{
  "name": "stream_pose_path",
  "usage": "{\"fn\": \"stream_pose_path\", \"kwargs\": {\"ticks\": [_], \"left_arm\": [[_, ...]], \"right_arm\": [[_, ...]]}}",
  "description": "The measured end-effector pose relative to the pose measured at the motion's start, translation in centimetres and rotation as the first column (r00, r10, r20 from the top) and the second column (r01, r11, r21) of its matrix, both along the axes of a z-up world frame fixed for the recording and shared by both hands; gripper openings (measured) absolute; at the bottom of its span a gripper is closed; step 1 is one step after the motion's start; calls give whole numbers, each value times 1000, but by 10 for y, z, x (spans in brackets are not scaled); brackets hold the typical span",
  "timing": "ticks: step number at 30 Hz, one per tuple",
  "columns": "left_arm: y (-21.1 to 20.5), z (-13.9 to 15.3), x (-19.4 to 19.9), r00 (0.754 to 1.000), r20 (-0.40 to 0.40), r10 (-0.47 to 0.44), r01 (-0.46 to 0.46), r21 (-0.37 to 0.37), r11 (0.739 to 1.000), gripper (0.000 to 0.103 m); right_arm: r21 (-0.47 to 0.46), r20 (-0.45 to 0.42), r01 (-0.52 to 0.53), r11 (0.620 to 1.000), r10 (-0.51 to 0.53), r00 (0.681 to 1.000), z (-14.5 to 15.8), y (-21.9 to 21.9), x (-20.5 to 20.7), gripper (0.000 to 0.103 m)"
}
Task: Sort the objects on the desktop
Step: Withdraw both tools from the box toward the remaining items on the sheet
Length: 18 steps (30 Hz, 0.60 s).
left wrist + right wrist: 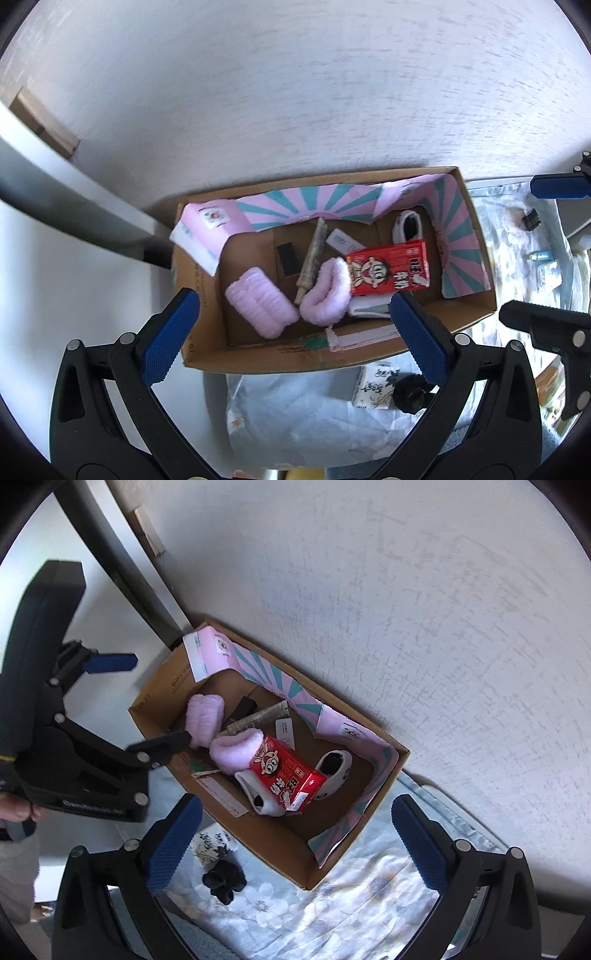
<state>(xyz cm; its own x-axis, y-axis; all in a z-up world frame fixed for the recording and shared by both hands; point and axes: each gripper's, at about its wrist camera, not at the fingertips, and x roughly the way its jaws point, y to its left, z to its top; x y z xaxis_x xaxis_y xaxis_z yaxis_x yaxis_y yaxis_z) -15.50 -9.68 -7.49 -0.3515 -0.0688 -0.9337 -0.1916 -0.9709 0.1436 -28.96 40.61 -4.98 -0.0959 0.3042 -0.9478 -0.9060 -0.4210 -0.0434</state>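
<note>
Hovering empty, left gripper [295,332] over cardboard box [288,358].

**Black frames, blue pads**

The left hand-held gripper [291,336] has matte black plastic arms with triangular cut-outs and round silver screw heads at the joints — its fingers [170,338] are faced with knurled blue pads. The right hand-held gripper [291,843] is built alike: black arms, silver screws, textured blue pads. Seen from the right wrist view, the left one's body carries pale embossed lettering, and bare skin of the hand [16,808] shows beside a light sleeve.
</note>
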Motion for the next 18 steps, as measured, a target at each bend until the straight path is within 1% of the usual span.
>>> {"fn": "stream_pose_path", "kwargs": {"ticks": [3,5,6,8,12,18], "left_arm": [[10,-1,0,1000,2,-17,17,1,1000,103],[18,-1,-1,1000,13,-28,28,19,999,103],[20,-1,-1,999,14,-34,33,27,999,103],[28,0,-1,999,17,-52,51,38,998,103],[45,-4,0,996,26,-91,90,22,996,103],[75,-8,-1,987,54,-152,150,45,988,103]], "right_arm": [[-6,-12,14,1000,-14,1000,5,-6,5,102],[-18,-8,16,1000,-16,1000,8,-10,10,102],[-8,-10,26,1000,-26,1000,11,-11,14,102],[18,9,47,999,-47,999,16,-14,23,102],[16,30,74,997,-74,997,19,-20,38,102],[32,60,113,993,-115,992,18,-39,58,102]]}}
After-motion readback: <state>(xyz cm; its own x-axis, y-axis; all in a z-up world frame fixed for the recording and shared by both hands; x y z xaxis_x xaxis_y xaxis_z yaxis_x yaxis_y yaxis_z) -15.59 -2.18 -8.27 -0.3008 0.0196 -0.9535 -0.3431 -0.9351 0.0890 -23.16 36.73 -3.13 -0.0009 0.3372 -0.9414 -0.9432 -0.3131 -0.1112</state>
